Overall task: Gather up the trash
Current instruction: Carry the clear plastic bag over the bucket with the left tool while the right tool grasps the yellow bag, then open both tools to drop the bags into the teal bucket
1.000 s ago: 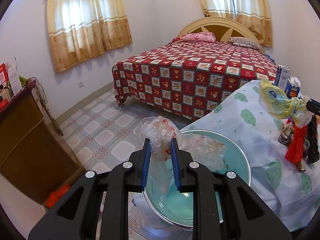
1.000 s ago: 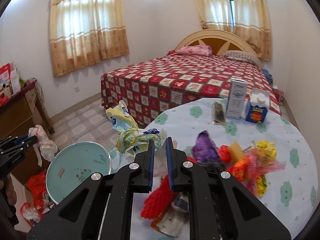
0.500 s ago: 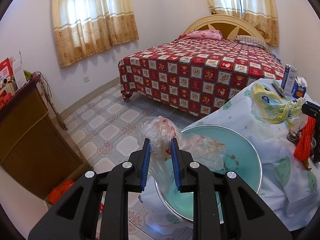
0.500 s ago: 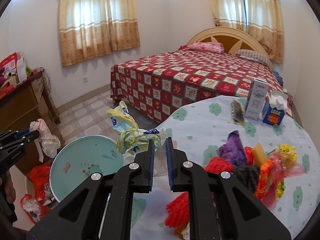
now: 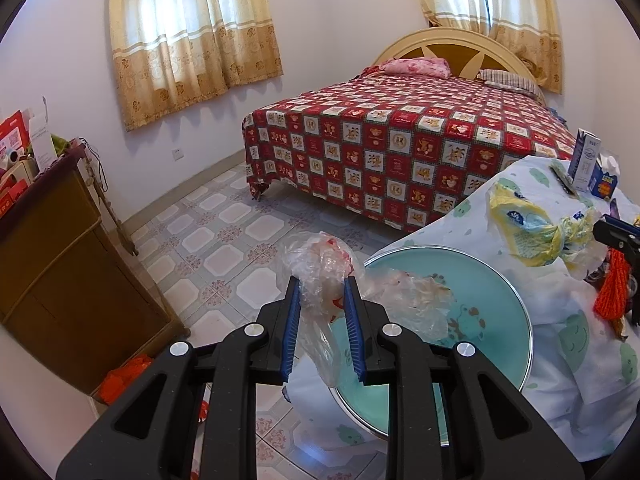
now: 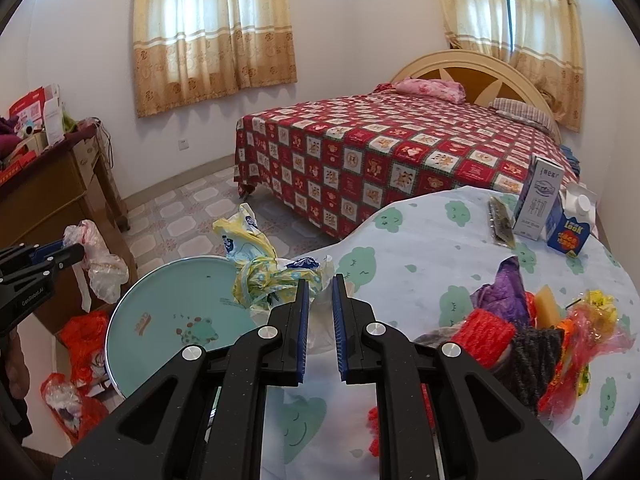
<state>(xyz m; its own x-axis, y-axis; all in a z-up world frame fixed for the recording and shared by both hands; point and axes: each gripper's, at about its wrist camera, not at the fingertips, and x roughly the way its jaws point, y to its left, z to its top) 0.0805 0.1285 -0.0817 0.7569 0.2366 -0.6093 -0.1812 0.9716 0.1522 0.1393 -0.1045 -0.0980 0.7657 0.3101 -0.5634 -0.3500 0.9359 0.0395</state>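
Above the teal basin (image 5: 486, 296), the left gripper (image 5: 320, 308) pinched a crumpled clear plastic bag (image 5: 320, 276), its jaws drawn close on the film with the bag's tail hanging between them. Just beside the basin's rim, the right gripper (image 6: 319, 300) held a yellow wrapper bundle (image 6: 260, 268) in jaws nearly shut. Carrying looked like the step in hand; both pieces next needed releasing over the basin. More trash (image 6: 516, 328) lay on the table beyond the basin, not yet collected.
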